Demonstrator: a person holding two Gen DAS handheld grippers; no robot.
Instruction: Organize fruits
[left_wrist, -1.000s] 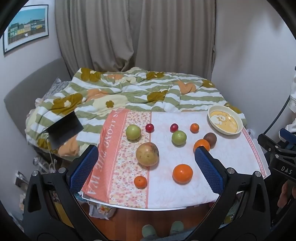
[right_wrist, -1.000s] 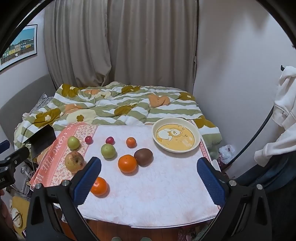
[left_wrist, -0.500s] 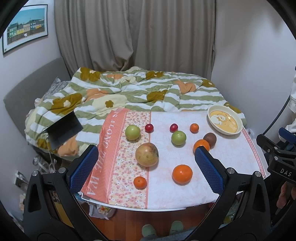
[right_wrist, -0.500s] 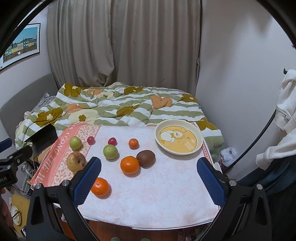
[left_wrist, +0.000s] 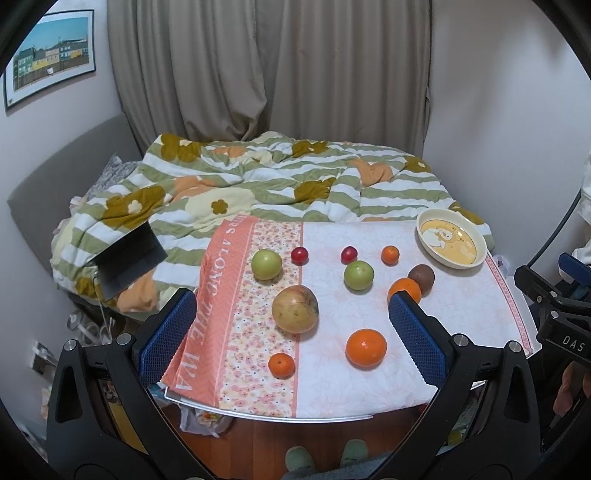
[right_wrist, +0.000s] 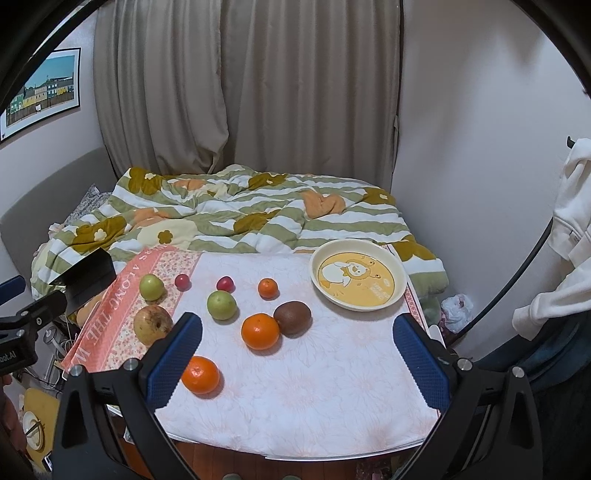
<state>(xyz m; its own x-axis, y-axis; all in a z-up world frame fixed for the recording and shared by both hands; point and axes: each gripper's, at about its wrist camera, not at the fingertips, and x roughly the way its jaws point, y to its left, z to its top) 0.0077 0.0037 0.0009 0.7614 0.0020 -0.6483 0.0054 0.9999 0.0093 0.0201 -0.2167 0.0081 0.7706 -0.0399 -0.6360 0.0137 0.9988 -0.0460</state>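
Brown kiwi (right_wrist: 292, 317) lies lengthwise left-right — touching an orange (right_wrist: 260, 331).

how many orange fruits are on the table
4: a small one at the back near the bowl, one touching the brown fruit, a big one and a small one in front.

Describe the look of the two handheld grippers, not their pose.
Both the left gripper and right gripper look alike: black angular frames with triangular cut-outs and silver screw heads, each carrying two jaws faced with blue, dimpled rubber pads. From the left view, the right gripper's body shows white lettering "DAS". No cables are clearly visible.
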